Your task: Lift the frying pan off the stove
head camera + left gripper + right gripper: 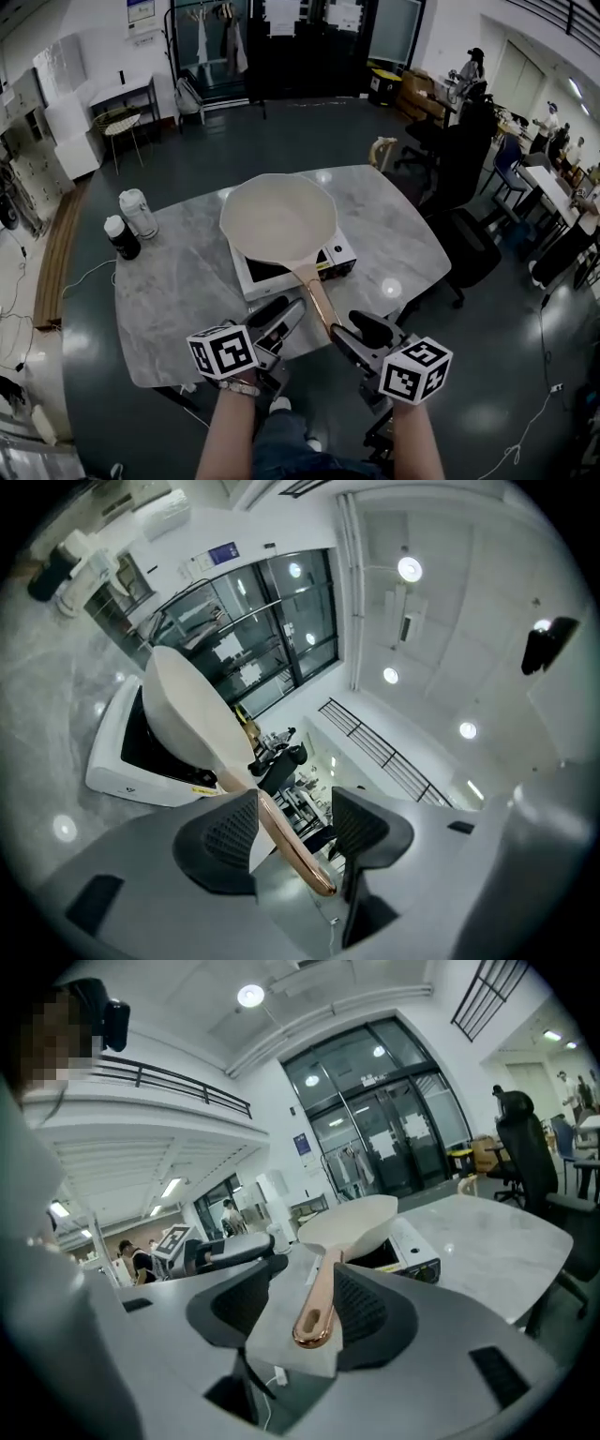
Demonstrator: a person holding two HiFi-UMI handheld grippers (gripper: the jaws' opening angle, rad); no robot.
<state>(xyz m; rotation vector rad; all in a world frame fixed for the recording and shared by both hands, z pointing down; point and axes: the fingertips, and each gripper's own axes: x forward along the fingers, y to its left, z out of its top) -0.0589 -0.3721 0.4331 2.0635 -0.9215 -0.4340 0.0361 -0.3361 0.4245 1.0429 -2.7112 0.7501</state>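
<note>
We are at the grasping step. The frying pan sits on the stove, on the counter just ahead of both tongs, with its copper handle running back toward us. The left tongs and right tongs stand wide and grip nothing, the handle's end showing in each gap. Next, we judge, the jaws must close firmly on the handle before we lift, keeping the pan level.

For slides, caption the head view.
Open left gripper and right gripper flank copper handle of cream frying pan on white stove.
</note>
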